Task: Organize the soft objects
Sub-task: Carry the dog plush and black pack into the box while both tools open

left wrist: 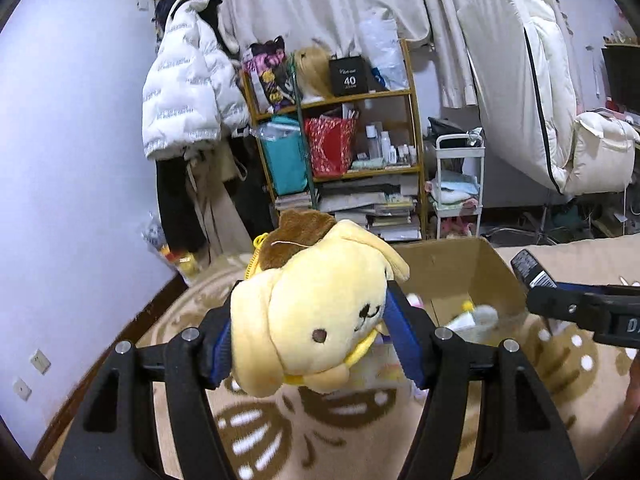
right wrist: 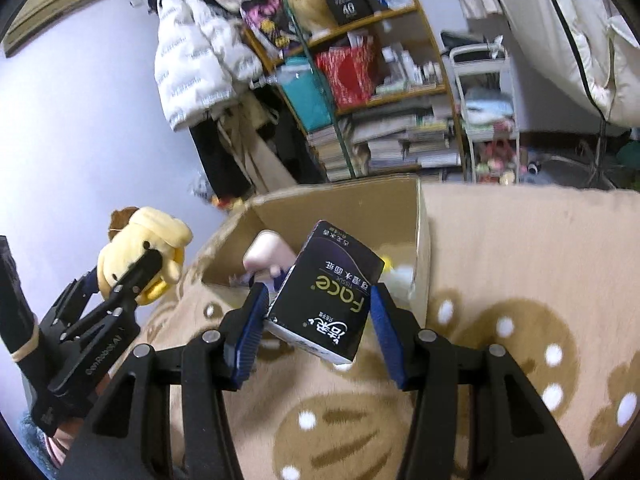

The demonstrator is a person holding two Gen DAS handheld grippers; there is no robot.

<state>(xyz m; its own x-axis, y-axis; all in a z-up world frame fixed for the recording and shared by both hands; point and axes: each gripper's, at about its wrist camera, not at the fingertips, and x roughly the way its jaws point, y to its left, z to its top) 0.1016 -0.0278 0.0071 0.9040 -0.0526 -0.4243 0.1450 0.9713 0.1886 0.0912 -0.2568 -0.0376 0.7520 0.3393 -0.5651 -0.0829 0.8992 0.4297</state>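
My left gripper (left wrist: 308, 340) is shut on a yellow plush dog (left wrist: 320, 312) with a brown cap and holds it in the air, left of an open cardboard box (left wrist: 460, 264). The plush also shows in the right wrist view (right wrist: 140, 252), held by the left gripper (right wrist: 132, 276). My right gripper (right wrist: 316, 328) is shut on a dark tissue pack (right wrist: 328, 292) at the box's (right wrist: 420, 208) near edge. Inside the box lie a pale pink soft item (right wrist: 268, 254) and a white and yellow one (right wrist: 396, 272). The right gripper shows in the left wrist view (left wrist: 528, 268).
The box sits on a beige blanket (right wrist: 520, 248) with brown cookie patterns. Behind stand a cluttered wooden shelf (left wrist: 336, 136), a hanging white puffer jacket (left wrist: 188, 88), a white trolley (left wrist: 460, 184) and a white folded mattress (left wrist: 532, 80). A lilac wall (left wrist: 72, 160) is at the left.
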